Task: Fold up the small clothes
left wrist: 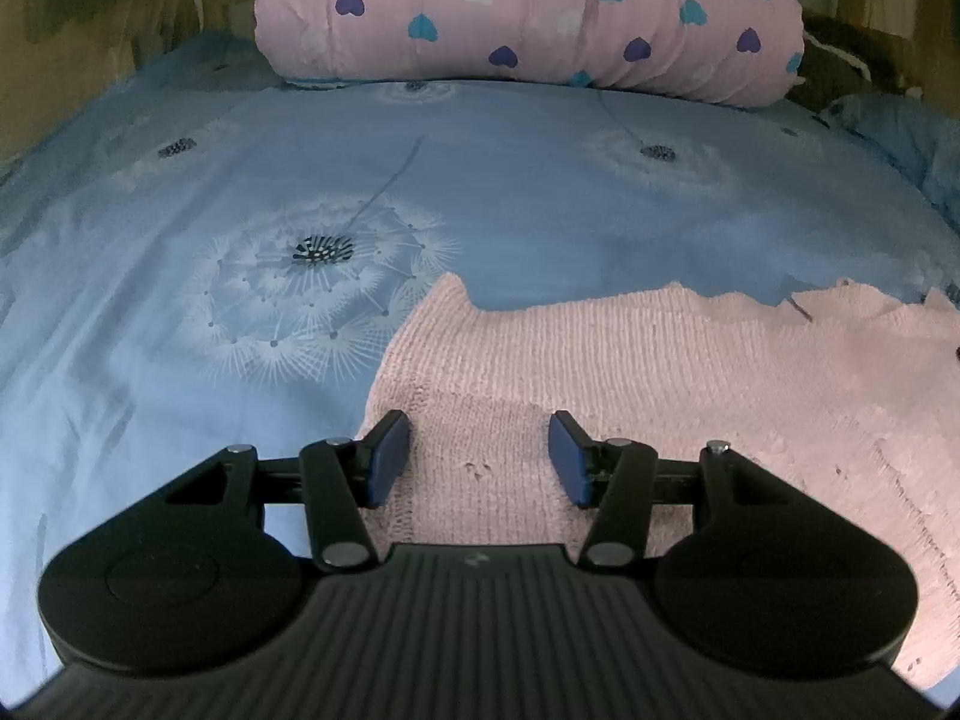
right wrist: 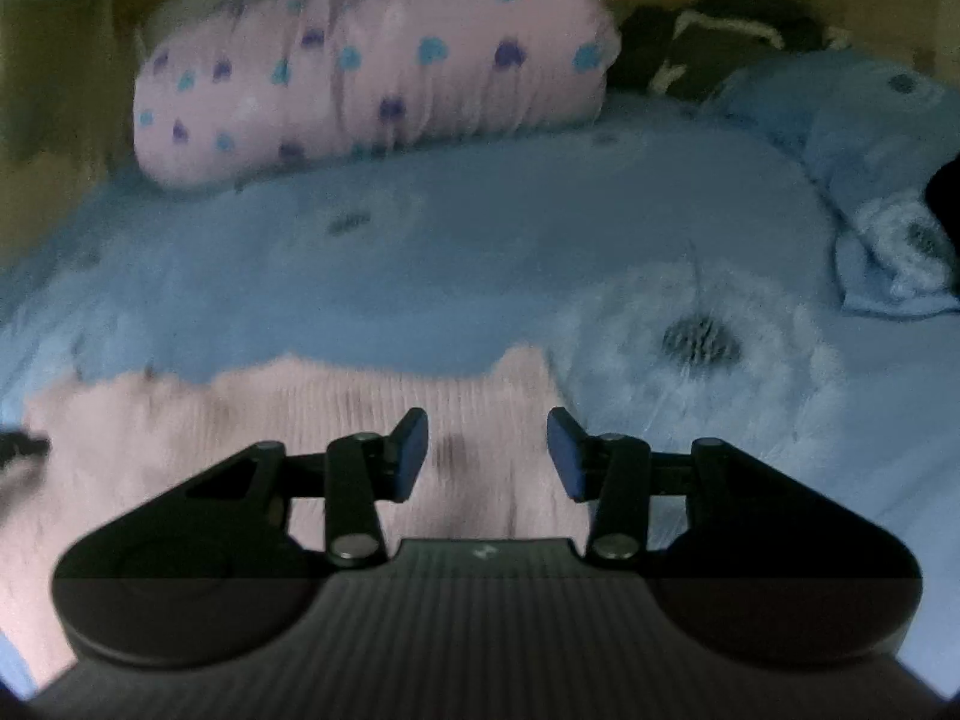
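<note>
A pale pink knitted garment (left wrist: pixel 630 372) lies spread flat on the blue bed cover (left wrist: pixel 210 210). My left gripper (left wrist: pixel 480 450) hovers over the garment's left end, jaws apart, with only flat knit showing between the blue pads (left wrist: pixel 390 456). In the right wrist view the same pink garment (right wrist: pixel 270 420) fills the lower left, blurred. My right gripper (right wrist: pixel 487 450) stands over its right end near a small raised corner, jaws apart with nothing pinched between them.
A rolled pink quilt with heart prints (left wrist: pixel 528 12) lies across the far side of the bed. A blue pillow (right wrist: pixel 870 192) and dark clothing (right wrist: pixel 720 30) sit at the far right. Dandelion prints mark the bed cover (right wrist: pixel 420 240).
</note>
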The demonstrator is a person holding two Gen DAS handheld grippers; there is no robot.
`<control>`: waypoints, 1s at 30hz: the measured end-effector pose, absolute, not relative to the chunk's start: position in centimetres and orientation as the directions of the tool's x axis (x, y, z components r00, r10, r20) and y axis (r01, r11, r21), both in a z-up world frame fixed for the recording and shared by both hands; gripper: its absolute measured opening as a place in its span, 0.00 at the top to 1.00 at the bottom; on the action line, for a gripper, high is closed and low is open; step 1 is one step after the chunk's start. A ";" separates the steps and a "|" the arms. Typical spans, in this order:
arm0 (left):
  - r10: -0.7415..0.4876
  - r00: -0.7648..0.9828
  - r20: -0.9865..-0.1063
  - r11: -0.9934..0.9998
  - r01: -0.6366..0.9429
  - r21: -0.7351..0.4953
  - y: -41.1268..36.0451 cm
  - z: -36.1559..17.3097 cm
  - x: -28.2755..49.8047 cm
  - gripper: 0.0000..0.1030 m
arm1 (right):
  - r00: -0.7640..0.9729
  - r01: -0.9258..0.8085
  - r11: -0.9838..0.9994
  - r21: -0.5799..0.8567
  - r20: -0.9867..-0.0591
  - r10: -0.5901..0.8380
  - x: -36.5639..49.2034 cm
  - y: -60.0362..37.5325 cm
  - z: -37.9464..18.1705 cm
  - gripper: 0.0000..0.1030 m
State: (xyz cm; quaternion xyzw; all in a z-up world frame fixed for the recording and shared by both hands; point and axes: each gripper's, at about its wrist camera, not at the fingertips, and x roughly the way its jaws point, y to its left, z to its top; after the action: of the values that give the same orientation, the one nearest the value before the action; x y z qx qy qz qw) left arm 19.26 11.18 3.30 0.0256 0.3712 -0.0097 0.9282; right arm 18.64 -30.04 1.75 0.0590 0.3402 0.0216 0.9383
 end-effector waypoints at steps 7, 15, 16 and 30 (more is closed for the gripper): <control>0.000 0.723 -0.691 0.998 0.044 0.046 10.9 3.7 19.1 0.43 | 0.767 0.110 0.957 0.268 -0.636 0.090 19.0 -32.0 0.2 0.43; -0.015 0.722 -0.692 0.992 0.096 0.078 9.2 5.5 17.3 0.35 | 0.804 0.140 0.941 0.309 -0.589 0.073 15.8 -31.1 2.9 0.42; -0.005 0.725 -0.689 0.992 0.091 0.089 9.0 5.9 17.0 0.33 | 0.809 0.133 0.941 0.311 -0.583 0.078 15.2 -31.1 3.3 0.42; 0.014 0.735 -0.678 1.000 -0.012 0.007 9.9 10.8 9.9 0.04 | 0.837 0.033 0.945 0.326 -0.525 0.152 6.6 -27.8 8.7 0.33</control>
State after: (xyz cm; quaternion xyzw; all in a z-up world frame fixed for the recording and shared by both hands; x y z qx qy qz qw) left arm 9.86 9.87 10.79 0.0012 0.3638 0.0070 0.9315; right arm 6.61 -27.76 8.71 0.1633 0.2835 0.0314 0.9445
